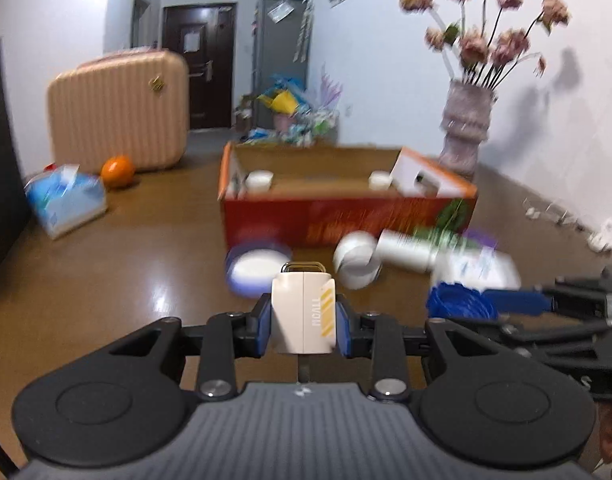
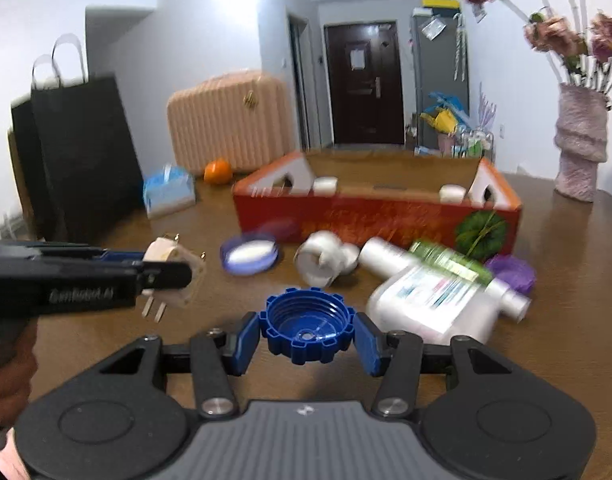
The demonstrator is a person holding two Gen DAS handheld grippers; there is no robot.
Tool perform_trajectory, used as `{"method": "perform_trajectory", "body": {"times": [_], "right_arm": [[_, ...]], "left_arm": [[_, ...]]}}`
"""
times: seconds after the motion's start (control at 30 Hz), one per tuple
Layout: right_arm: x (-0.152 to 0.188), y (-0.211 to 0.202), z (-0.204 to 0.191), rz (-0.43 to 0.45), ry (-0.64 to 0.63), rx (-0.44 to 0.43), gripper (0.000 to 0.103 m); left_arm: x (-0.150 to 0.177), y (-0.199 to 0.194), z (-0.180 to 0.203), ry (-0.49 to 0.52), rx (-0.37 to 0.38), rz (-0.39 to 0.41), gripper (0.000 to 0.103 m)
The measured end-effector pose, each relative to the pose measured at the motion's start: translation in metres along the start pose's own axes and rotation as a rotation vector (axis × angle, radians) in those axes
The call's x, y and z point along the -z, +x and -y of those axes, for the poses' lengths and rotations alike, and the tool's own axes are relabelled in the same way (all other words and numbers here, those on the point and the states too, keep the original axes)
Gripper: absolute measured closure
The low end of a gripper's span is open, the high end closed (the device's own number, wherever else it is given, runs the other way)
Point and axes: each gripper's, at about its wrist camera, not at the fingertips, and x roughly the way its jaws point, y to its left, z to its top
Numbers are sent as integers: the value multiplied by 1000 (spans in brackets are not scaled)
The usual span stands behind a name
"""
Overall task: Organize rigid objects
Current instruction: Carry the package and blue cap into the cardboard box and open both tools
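My left gripper is shut on a cream wall charger with a metal loop on top; in the right wrist view the charger shows its prongs hanging down. Raised above the brown table, my right gripper is shut on a blue ribbed bottle cap, hollow side up. Ahead stands an open red cardboard box with two small white cups inside. In front of the box lie a purple-rimmed lid, a white roll, two white bottles and a purple cap.
A pink vase of flowers stands at the table's far right. At the far left are a peach suitcase, an orange, a blue tissue pack and black paper bags. A dark door lies beyond.
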Motion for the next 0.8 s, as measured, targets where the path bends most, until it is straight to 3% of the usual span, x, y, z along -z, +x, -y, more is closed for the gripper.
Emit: {"method": "perform_trajectory", "body": {"times": [0.13,0.2,0.27,0.4,0.5,0.6,0.8], "right_arm": [[-42,-4,31,68,20,-21,53],[-76,9,56,75,60,-89,53],[-107,36,77,35,82,-122,53],[-167,128,118,-96,88,-61,53],[-194,196,148,-210,159,-62,53],[-209,253,162,-290,113,-1,53],[-211,314,165,-386,-15,93,52]], "left_arm": [[-62,23,-6,-12,78,6,71],[-100,55,-8,-7,93,-23,71],[-132,96,-8,17,71,-62,71],[-180,199,-6,-16,37,-223,71],[-196,267,3,6,-10,-319,71],[-206,317,4,25,-34,-391,71],[-208,366,-5,46,-84,-438,71]]}}
